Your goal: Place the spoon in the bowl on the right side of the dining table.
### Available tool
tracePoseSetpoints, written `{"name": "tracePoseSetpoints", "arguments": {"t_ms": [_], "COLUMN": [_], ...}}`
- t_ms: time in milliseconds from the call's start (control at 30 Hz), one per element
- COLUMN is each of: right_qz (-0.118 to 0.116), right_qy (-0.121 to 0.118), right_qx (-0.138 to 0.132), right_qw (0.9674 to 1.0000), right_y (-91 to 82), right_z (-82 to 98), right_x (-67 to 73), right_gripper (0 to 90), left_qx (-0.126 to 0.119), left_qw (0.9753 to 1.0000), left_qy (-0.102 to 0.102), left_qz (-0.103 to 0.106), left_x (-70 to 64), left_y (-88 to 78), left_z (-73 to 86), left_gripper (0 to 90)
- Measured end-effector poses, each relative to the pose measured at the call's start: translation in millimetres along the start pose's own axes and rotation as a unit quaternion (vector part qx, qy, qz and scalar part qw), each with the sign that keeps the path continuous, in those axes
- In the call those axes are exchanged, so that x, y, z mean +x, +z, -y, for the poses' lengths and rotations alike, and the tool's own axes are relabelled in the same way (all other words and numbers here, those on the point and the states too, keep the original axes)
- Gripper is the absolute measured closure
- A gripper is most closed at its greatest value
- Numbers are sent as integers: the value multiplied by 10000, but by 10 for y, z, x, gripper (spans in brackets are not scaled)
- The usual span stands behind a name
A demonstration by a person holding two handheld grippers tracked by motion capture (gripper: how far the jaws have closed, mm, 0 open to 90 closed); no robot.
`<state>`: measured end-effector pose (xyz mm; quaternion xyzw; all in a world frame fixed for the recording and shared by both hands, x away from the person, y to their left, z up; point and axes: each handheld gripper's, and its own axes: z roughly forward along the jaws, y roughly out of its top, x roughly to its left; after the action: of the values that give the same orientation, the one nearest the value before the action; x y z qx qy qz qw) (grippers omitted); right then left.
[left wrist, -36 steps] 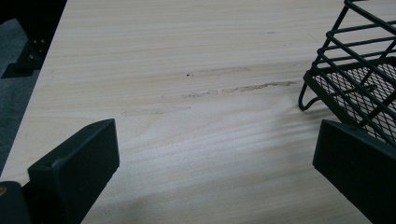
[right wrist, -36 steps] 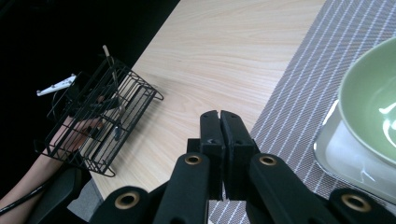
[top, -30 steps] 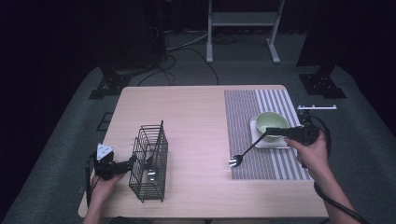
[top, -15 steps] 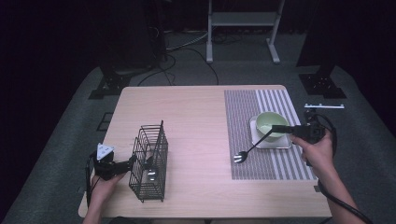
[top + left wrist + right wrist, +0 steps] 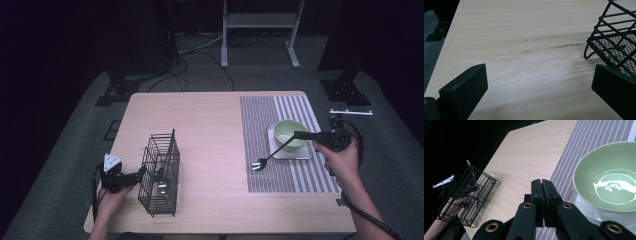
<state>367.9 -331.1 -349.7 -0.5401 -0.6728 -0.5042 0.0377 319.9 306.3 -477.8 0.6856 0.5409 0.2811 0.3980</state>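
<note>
Dark floor rings your table [image 5: 210, 120]. Your right tool [image 5: 300, 135] is clamped on the fork [image 5: 270, 155], which slants down over the mat [image 5: 260, 115] beside the bowl [image 5: 290, 132]. Your left tool [image 5: 150, 172] stands wide around the rack [image 5: 160, 175], probably to steady it for the fork.

The right gripper [image 5: 299, 134] is holding a black fork [image 5: 272, 154] by its handle end, its fingers closed on it; the fork is slanting down with its head over the striped placemat [image 5: 280, 175], just beside the green bowl [image 5: 290, 131] sitting on a white plate [image 5: 290, 154]. The left gripper [image 5: 150, 172] is resting against the black wire basket [image 5: 161, 172] on the table [image 5: 210, 130].
</note>
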Motion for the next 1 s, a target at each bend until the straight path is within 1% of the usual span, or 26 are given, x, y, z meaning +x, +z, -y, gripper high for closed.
{"name": "tracePoseSetpoints", "arguments": {"t_ms": [300, 1000], "right_qz": [83, 251], "right_qy": [37, 187], "right_qx": [-19, -263], "right_qw": [10000, 9992], "right_y": [-18, -181], "right_z": [-17, -72], "right_x": [-19, -98], "right_gripper": [883, 883], "left_qx": [-2, 0], "left_qw": [10000, 10000], "left_qy": [0, -1], "left_qz": [2, -5], "left_x": [0, 0], "left_y": [-1, 0], "left_z": [0, 0], "left_gripper": [0, 0]}}
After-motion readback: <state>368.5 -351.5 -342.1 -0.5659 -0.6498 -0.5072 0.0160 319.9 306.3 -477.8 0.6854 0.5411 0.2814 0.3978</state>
